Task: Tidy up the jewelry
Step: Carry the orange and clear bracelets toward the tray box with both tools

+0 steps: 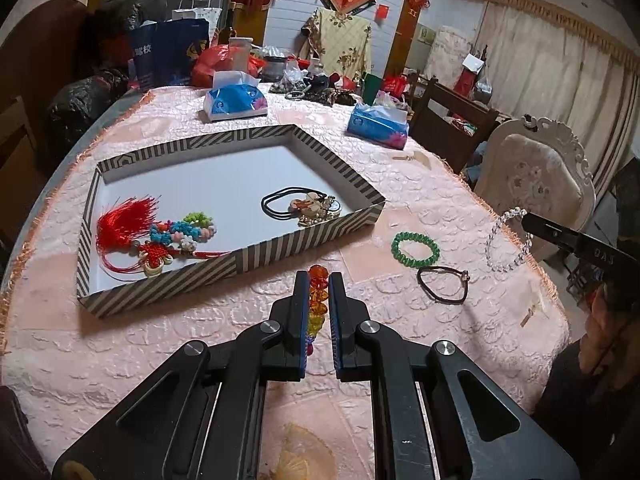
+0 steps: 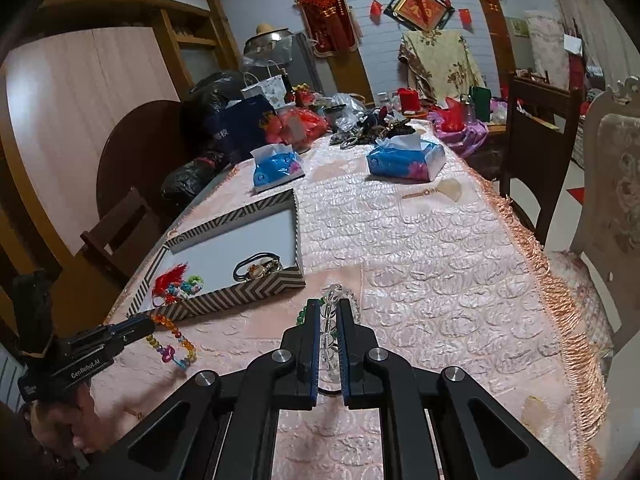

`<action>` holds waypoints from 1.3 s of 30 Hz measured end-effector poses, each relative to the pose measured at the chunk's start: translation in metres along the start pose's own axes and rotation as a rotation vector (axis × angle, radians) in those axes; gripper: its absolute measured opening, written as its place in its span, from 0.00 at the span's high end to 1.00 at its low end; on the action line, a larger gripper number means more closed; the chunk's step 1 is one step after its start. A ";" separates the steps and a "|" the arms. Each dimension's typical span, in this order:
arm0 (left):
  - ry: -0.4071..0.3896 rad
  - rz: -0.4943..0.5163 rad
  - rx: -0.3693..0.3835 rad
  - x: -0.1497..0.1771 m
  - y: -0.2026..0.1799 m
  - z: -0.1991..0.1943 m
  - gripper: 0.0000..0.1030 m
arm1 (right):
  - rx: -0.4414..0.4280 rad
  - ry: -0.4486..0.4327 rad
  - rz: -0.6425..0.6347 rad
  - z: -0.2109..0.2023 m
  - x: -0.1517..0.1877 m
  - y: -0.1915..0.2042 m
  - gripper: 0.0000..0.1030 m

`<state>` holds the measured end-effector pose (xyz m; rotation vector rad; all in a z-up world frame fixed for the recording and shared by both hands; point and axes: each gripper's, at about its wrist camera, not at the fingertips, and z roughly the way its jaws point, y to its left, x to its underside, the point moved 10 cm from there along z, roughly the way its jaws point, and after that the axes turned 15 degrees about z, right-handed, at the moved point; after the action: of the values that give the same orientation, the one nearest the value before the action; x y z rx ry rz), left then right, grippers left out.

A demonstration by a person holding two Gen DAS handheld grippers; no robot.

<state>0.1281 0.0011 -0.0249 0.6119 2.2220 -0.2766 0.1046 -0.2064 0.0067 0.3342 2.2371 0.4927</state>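
Left tool [image 1: 318,280] grips colourful bead bracelet [image 1: 318,300] near striped tray [image 1: 168,280].

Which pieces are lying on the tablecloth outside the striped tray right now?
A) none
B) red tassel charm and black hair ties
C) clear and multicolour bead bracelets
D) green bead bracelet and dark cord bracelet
D: the green bead bracelet and dark cord bracelet lie on the tablecloth right of the striped tray.
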 end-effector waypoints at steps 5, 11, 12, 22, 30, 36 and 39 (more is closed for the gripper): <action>-0.005 -0.012 -0.007 0.002 0.007 -0.003 0.92 | 0.015 0.021 -0.004 0.007 0.005 0.000 0.93; -0.006 -0.028 -0.014 0.005 0.016 -0.004 0.92 | 0.028 0.037 -0.016 0.016 0.007 0.002 0.93; -0.005 -0.029 -0.015 0.005 0.016 -0.004 0.92 | 0.032 0.038 -0.017 0.017 0.007 0.003 0.93; -0.021 -0.027 -0.033 -0.007 0.029 -0.006 0.92 | 0.031 0.048 -0.063 0.026 0.003 0.022 0.93; -0.043 -0.049 -0.064 -0.041 0.066 0.002 0.92 | 0.010 0.090 -0.121 0.049 -0.012 0.047 0.93; -0.024 -0.135 -0.048 -0.062 0.101 0.030 0.92 | 0.008 0.079 -0.174 0.068 -0.031 0.075 0.93; -0.022 -0.161 -0.036 -0.071 0.110 0.041 0.92 | 0.013 0.074 -0.214 0.080 -0.039 0.092 0.93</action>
<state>0.2514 0.0556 0.0016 0.4096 2.2537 -0.3224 0.1985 -0.1203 0.0260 0.0819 2.3158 0.3812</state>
